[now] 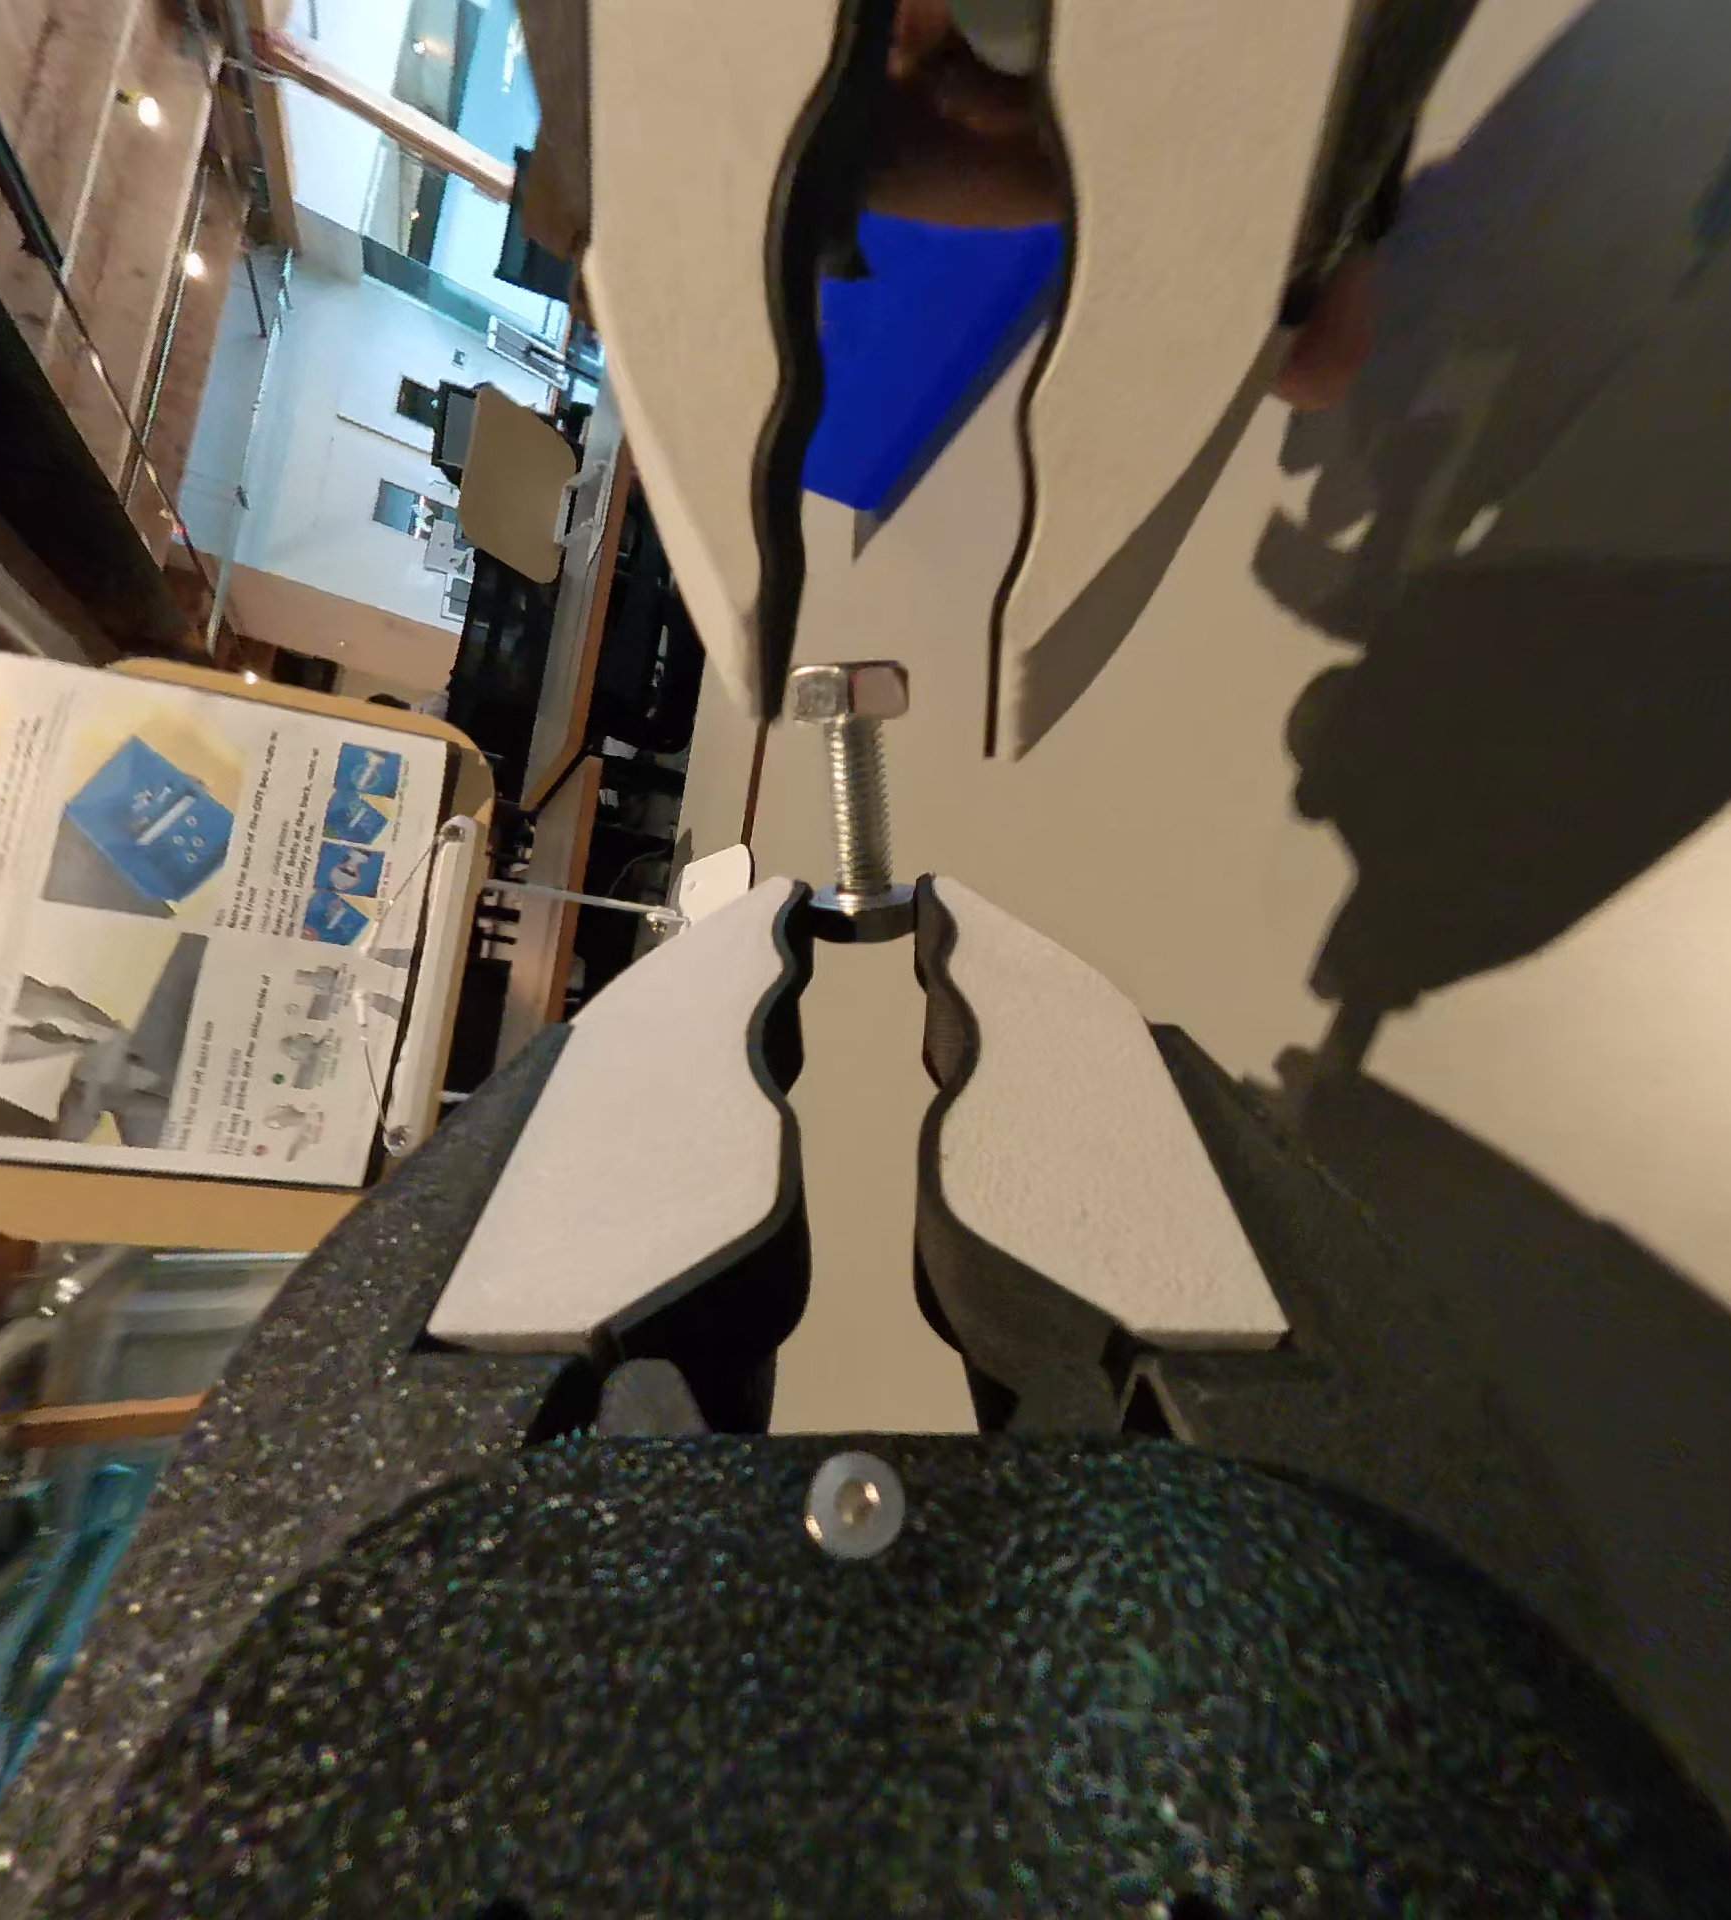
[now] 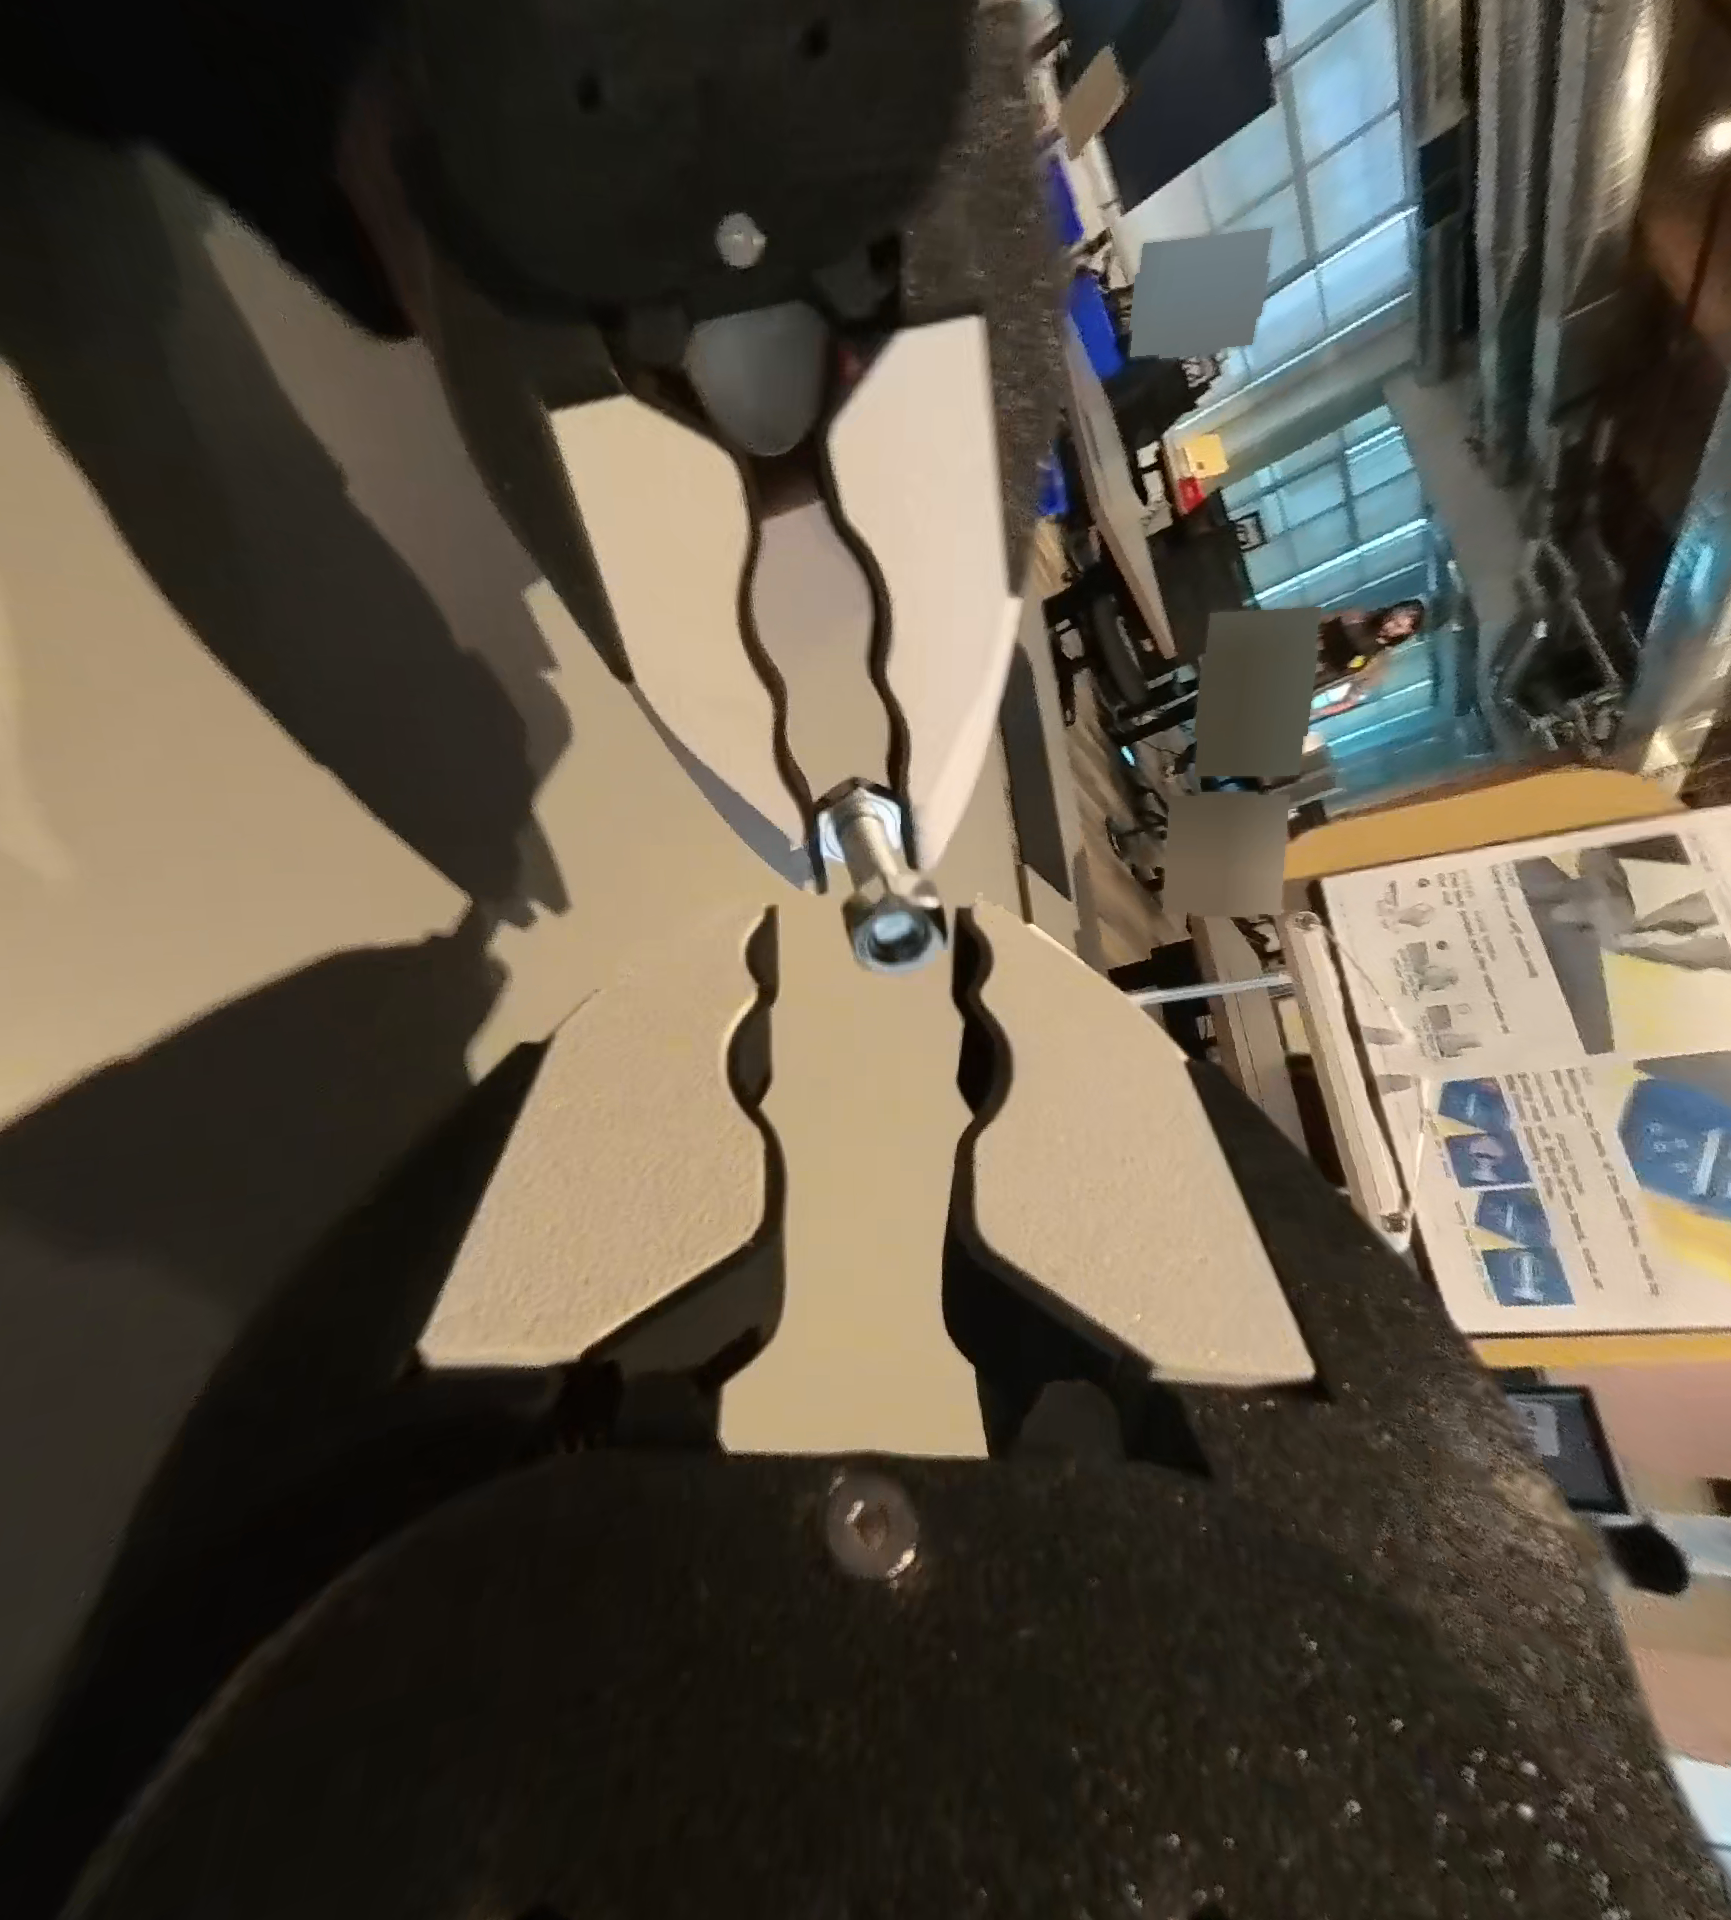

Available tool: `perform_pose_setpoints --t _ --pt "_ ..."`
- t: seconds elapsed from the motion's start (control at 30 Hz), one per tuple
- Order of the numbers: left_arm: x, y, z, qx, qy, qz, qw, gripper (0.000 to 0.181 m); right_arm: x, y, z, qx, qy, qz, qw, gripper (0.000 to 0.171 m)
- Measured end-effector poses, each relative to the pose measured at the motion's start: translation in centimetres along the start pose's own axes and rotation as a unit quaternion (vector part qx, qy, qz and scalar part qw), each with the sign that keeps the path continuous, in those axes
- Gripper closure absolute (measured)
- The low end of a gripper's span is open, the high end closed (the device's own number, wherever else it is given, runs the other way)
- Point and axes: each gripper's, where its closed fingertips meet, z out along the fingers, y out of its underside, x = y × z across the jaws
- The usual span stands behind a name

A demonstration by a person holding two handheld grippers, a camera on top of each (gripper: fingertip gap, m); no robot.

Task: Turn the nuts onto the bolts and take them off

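Note:
A silver bolt [image 1: 856,800] with a hex head [image 1: 848,691] hangs in the air between the two grippers. My left gripper [image 1: 863,896] is shut on the nut [image 1: 861,914] at the threaded end; the nut is mostly hidden between its tips. In the right wrist view the nut [image 2: 856,805] sits in the left gripper [image 2: 856,826], and the bolt head [image 2: 897,935] points at the camera. My right gripper [image 2: 866,916] is open, its jaws on either side of the bolt head with a gap. It also shows from above in the left wrist view [image 1: 882,727].
A white table [image 1: 1152,883] lies behind the grippers, with a blue bin [image 1: 923,343] on it. An instruction sheet on a wooden board [image 1: 165,914] stands at the table's side and also shows in the right wrist view [image 2: 1619,1039]. An office room lies beyond. The tips of both grippers are at nearly the same place.

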Motion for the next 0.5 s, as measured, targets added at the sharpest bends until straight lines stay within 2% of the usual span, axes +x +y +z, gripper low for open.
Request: perform_pose_setpoints --t 0.1,0.17,0.27,0.4,0.43,0.5 --pt "0.5 -0.1 0.1 -0.005 0.002 0.025 1.000 0.162 -0.1 0.2 0.5 -0.015 0.011 -0.013 1.000 0.151" --pt "0.3 0.1 0.1 -0.017 -0.010 0.039 0.999 0.163 -0.1 0.3 0.7 -0.021 0.014 0.008 1.000 0.152" --pt "-0.1 0.7 0.1 -0.037 -0.033 0.067 0.997 0.163 -0.1 0.4 1.3 -0.018 -0.002 0.112 0.993 0.152" --pt "-0.3 1.2 0.1 -0.043 -0.040 0.070 0.996 0.163 -0.1 0.0 1.7 0.038 -0.069 0.325 0.942 0.152" --pt "-0.3 1.3 0.2 -0.040 -0.037 0.059 0.997 0.163 0.2 0.0 1.5 0.057 -0.070 0.341 0.936 0.149" --pt "-0.3 1.6 0.3 -0.038 -0.030 0.042 0.998 0.163 1.0 -0.2 0.9 0.081 -0.046 0.316 0.944 0.143"
